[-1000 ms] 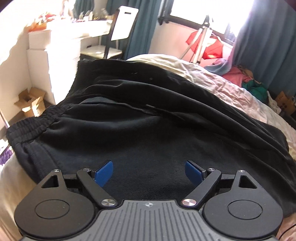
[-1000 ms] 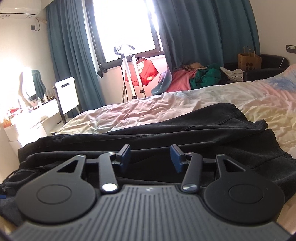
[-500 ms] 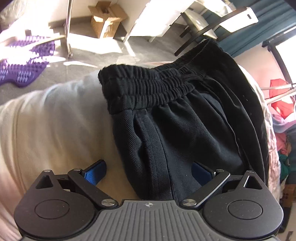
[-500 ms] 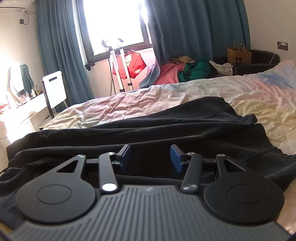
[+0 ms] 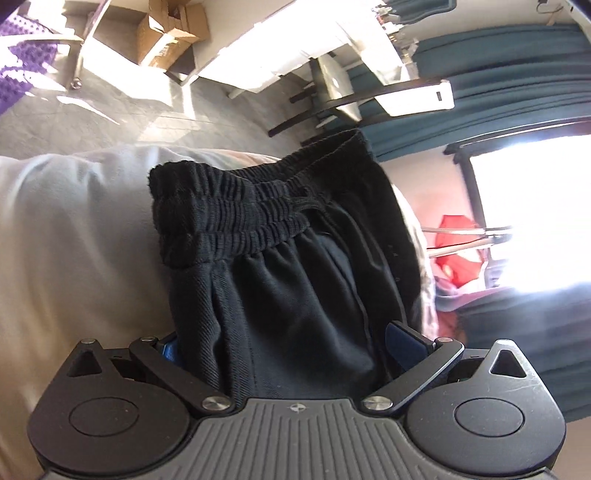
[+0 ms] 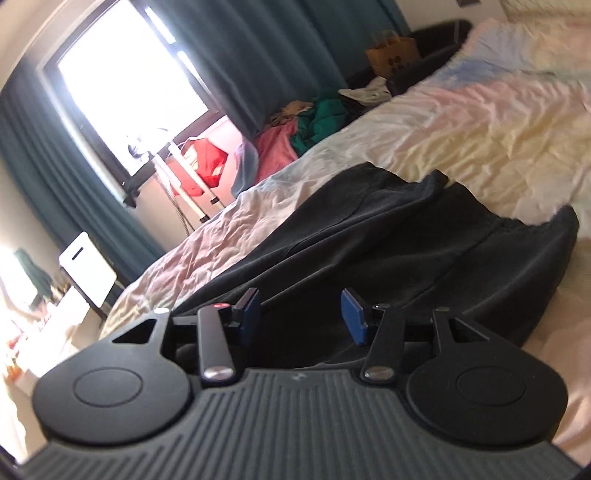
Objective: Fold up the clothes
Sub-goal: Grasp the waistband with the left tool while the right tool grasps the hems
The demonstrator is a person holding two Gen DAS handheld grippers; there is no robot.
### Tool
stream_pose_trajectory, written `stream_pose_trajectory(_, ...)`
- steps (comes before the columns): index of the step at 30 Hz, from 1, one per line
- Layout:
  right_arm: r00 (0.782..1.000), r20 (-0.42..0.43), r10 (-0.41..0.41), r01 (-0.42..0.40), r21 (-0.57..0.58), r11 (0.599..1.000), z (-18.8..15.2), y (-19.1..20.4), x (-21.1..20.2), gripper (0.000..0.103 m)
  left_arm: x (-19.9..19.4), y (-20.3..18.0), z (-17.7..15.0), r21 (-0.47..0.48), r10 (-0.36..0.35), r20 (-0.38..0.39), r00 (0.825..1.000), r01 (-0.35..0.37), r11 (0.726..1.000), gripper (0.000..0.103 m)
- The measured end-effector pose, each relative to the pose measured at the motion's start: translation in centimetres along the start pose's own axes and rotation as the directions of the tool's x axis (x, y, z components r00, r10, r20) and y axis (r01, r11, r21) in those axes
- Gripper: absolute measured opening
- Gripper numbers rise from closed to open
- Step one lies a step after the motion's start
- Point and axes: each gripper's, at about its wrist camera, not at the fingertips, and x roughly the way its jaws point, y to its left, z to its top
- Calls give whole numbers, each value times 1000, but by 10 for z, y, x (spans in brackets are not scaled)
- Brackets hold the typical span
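A pair of black trousers [image 5: 295,280] lies on the bed, its gathered elastic waistband [image 5: 229,218] at the mattress edge in the left wrist view. My left gripper [image 5: 286,345] stands wide open at the near side of the waist end. A thick fold of the black cloth lies between its blue pads, and the cloth hides most of the left pad. In the right wrist view the trouser legs [image 6: 406,251] stretch across the sheet. My right gripper [image 6: 303,315] hovers over them about half open. Nothing is pinched between its blue pads.
The pale crumpled bed sheet [image 6: 498,140] spreads to the right of the trousers. Beyond the bed edge are grey floor, a cardboard box [image 5: 166,33], a chair [image 5: 369,96] and a white desk. A pile of coloured clothes [image 6: 306,125] lies under the window.
The left gripper swung from over the middle of the trousers to the waistband end, rolled, and its jaws widened around the cloth. The right gripper rolled and shifted along the legs.
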Motion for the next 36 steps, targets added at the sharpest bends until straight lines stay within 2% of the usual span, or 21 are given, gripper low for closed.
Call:
stream_pose_trajectory(3, 999, -1, -32, 32, 192, 981, 8, -38, 0, 53, 3, 1, 0, -9, 4, -11, 1000, -4, 1000, 103)
stream_pose_trajectory(5, 998, -1, -60, 57, 319, 946, 13, -65, -2, 53, 8, 3, 1, -22, 20, -26, 999, -20, 1000, 101)
stream_pose_trajectory(7, 991, 11, -130, 115, 395, 911, 17, -89, -5, 53, 13, 7, 2, -37, 37, -39, 999, -39, 999, 98)
stream_pose_trajectory(10, 959, 42, -279, 232, 444, 865, 24, -121, -10, 52, 21, 11, 2, -48, 56, -63, 996, -59, 997, 96)
stream_pose_trajectory(12, 929, 36, -369, 306, 487, 818, 23, -139, -11, 52, 25, 8, 1, -29, 51, -77, 996, -53, 998, 97)
stream_pose_trajectory(13, 920, 14, -391, 327, 522, 788, 21, -149, -9, 52, 27, 7, 1, -21, 48, -84, 995, -50, 999, 97)
stream_pose_trajectory(15, 932, -57, -359, 322, 590, 741, 11, -166, 1, 52, 28, 8, 3, -22, 24, -84, 996, -26, 999, 97)
stream_pose_trajectory(17, 947, -103, -304, 298, 635, 713, 3, -173, 12, 52, 25, 11, 4, -55, -53, -74, 996, 49, 997, 97)
stream_pose_trajectory(19, 967, -90, -237, 235, 675, 699, -2, -177, 22, 52, 23, 18, 7, -115, -159, -57, 986, 152, 982, 97)
stream_pose_trajectory(20, 975, -83, -204, 203, 694, 690, -4, -178, 27, 52, 24, 22, 7, -147, -189, -50, 981, 180, 973, 97)
stream_pose_trajectory(22, 991, -47, -128, 121, 726, 677, -7, -180, 36, 52, 27, 30, 7, -207, -229, -37, 973, 216, 954, 97)
stream_pose_trajectory(24, 999, 5, -47, 28, 747, 664, -9, -180, 44, 52, 32, 33, 7, -230, -214, -50, 976, 197, 953, 96)
stream_pose_trajectory(26, 999, 18, -44, 18, 708, 706, -4, -173, 49, 53, 38, 33, 6, -217, -167, -89, 982, 144, 965, 88)
stream_pose_trajectory(28, 996, 21, -86, 52, 643, 764, 3, -163, 51, 51, 46, 29, 7, -174, -91, -118, 989, 70, 982, 78)
stream_pose_trajectory(30, 992, 22, -127, 92, 568, 818, 11, -152, 54, 41, 47, 24, 7, -124, -49, -127, 991, 34, 992, 73)
stream_pose_trajectory(31, 988, 10, -153, 125, 525, 842, 14, -148, 56, 31, 47, 22, 6, -99, -37, -126, 991, 25, 995, 70)
stream_pose_trajectory(33, 977, -14, -213, 195, 462, 865, 16, -139, 60, 17, 47, 19, 6, -70, -17, -122, 992, 8, 998, 60)
stream_pose_trajectory(35, 969, -7, -246, 225, 431, 874, 16, -134, 58, 13, 46, 19, 5, -62, 0, -114, 993, -7, 998, 36)
stream_pose_trajectory(36, 967, 4, -255, 230, 423, 877, 17, -133, 55, 11, 45, 19, 6, -57, 3, -111, 994, -9, 998, 30)
